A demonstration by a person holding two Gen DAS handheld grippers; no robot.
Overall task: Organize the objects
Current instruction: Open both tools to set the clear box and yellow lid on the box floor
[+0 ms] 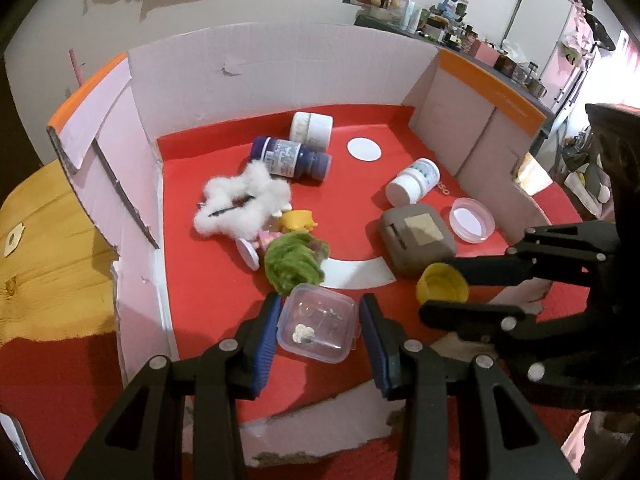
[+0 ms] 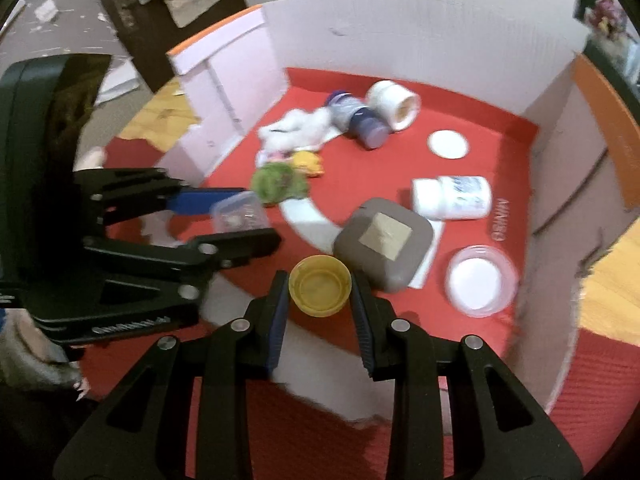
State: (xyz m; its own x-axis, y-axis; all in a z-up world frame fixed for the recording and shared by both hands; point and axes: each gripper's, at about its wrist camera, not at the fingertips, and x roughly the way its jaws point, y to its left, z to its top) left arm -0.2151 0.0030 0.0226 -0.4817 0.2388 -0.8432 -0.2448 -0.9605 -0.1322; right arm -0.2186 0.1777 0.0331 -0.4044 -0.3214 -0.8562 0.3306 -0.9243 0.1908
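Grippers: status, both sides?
Left gripper shut on clear box. Right gripper shut on yellow cap. Grey case close behind the cap.

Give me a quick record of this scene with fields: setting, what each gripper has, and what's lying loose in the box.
setting: cardboard box with red floor
left gripper: shut on clear square container
right gripper: shut on yellow cap
loose bottles: blue bottle, two white bottles, all on their sides
other loose items: grey case, clear lid, white fluff, green fluff
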